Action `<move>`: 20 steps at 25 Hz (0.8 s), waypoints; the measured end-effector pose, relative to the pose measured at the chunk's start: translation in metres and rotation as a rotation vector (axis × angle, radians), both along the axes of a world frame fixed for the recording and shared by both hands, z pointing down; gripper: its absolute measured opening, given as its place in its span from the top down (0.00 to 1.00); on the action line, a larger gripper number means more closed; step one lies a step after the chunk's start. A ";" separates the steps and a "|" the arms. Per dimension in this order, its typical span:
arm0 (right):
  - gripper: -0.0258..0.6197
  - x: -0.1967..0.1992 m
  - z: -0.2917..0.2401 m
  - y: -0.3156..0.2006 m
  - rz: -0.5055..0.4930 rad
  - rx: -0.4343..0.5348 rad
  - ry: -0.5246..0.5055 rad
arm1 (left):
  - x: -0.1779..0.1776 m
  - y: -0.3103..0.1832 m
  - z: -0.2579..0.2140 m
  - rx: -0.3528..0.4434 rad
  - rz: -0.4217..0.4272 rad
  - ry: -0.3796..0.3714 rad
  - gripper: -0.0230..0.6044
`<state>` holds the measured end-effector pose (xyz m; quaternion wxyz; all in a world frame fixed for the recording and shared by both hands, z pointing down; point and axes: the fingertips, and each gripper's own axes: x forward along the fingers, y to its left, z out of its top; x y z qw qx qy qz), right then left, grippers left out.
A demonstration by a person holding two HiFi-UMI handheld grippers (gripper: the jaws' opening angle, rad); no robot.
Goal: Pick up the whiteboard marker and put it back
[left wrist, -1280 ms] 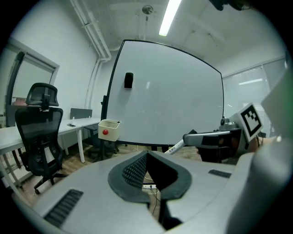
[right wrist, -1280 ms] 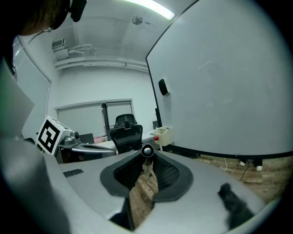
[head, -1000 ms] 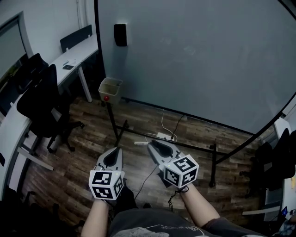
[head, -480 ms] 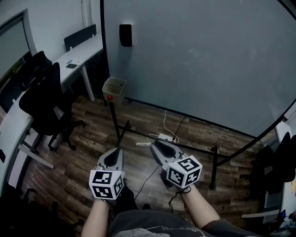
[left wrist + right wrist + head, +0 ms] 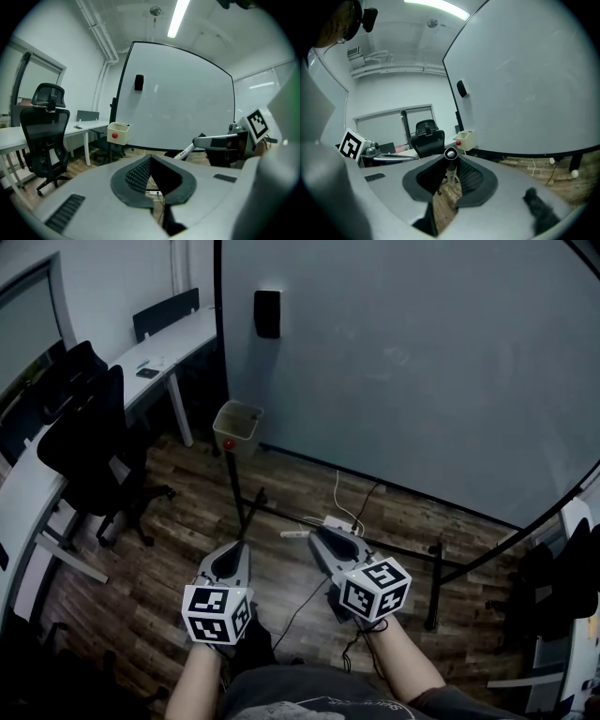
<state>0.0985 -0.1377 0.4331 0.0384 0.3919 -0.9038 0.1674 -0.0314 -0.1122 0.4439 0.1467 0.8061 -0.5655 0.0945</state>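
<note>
**We are holding the marker in front of the whiteboard**

Our right gripper (image 5: pixel 450 161) is clamping the marker (image 5: pixel 450 153) at the very tips of its jaws. The white barrel is sticking out sideways toward our left gripper (image 5: pixel 234 549), whose jaws are resting closed on nothing. We are judging the marker to be light and stiff, with a smooth round barrel that may swivel or slip between the pads. A hold nearer the middle of the barrel would probably be steadier than this one by its end. The marker is hanging over the wooden floor (image 5: pixel 178 512). Ahead, a small cream box (image 5: pixel 238 417) is sitting at the lower left corner of the whiteboard (image 5: pixel 422 352), likely where the marker belongs.
</note>
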 end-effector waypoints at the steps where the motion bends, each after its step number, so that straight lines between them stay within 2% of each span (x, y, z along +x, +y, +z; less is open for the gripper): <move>1: 0.84 -0.002 -0.001 -0.006 0.001 0.002 -0.002 | -0.003 -0.006 0.000 0.002 0.000 -0.005 0.94; 8: 0.84 -0.021 -0.014 -0.065 0.018 0.039 0.008 | -0.031 -0.063 -0.006 0.011 -0.003 -0.006 0.94; 20: 0.84 -0.073 -0.046 -0.165 0.058 0.099 0.000 | -0.080 -0.165 -0.021 0.028 0.037 -0.015 0.94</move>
